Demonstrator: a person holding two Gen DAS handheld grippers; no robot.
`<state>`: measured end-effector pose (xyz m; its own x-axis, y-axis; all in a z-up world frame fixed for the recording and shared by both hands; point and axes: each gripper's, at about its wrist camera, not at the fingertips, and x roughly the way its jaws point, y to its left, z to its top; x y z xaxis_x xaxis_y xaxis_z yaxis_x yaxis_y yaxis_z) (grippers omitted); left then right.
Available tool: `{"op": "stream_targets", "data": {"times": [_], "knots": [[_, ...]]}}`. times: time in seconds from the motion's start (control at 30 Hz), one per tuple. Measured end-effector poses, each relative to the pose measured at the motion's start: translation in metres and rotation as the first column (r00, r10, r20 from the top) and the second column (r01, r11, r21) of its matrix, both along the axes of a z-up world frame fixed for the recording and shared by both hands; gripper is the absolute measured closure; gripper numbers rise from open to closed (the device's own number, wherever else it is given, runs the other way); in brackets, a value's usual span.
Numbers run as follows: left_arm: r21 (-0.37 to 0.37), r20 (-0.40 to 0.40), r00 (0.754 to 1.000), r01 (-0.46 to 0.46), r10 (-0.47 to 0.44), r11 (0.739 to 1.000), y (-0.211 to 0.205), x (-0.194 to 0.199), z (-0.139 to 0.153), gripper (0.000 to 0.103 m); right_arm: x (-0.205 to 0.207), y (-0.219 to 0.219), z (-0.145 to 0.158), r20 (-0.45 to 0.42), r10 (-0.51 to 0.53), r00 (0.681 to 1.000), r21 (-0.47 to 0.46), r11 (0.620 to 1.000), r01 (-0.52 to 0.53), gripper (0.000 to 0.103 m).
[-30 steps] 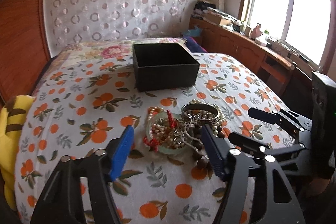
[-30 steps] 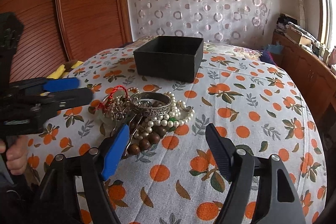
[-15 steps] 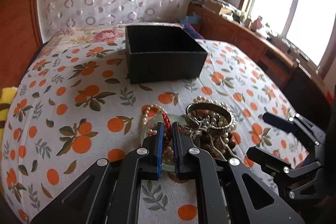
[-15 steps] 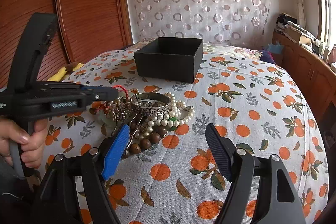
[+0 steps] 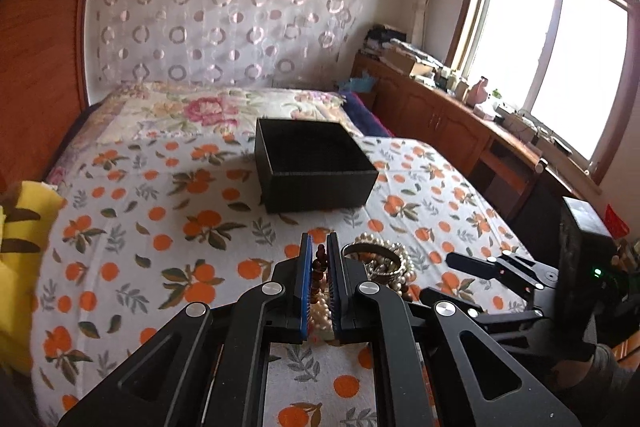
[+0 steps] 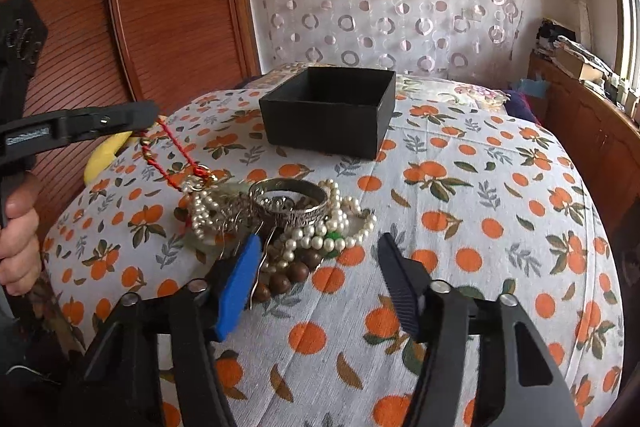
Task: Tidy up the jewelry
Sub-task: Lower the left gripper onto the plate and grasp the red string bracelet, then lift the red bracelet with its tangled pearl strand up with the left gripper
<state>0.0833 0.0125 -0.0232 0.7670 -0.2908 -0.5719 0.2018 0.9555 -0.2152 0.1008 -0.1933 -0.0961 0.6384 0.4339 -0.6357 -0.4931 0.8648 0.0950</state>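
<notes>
A bed with an orange-print cover carries everything. Toward its head end, near the middle of its width, stands an open black box, upright, with nothing visible in the part of its inside that shows. Nearer the foot end, well apart from the box, lies a tangled jewelry pile. In it a silver bangle lies on top of the heap, a white pearl strand loops around and beside it, and brown wooden beads rest at the pile's edge nearest the foot of the bed.

The left gripper has its fingers pressed nearly together on a red cord necklace; dark red beads of it show in the narrow gap. In the right wrist view the cord runs taut from those fingers, raised above the bed's left side, down to the pile, where a small gold fitting and a cluster of pearls hang at its lower end, touching the heap.

The right gripper has its fingers spread wide, holding nothing, low over the bed just beside the pile's near edge, the blue-padded one close to the wooden beads.
</notes>
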Motion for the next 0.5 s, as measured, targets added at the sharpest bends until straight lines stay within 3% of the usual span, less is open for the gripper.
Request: {"op": "stream_targets", "data": {"times": [0.5], "knots": [[0.024, 0.087, 0.996, -0.002, 0.0, 1.0, 0.011, -0.01, 0.04, 0.096, 0.005, 0.015, 0.008, 0.013, 0.039, 0.999, -0.007, 0.999, -0.039, 0.044]]}}
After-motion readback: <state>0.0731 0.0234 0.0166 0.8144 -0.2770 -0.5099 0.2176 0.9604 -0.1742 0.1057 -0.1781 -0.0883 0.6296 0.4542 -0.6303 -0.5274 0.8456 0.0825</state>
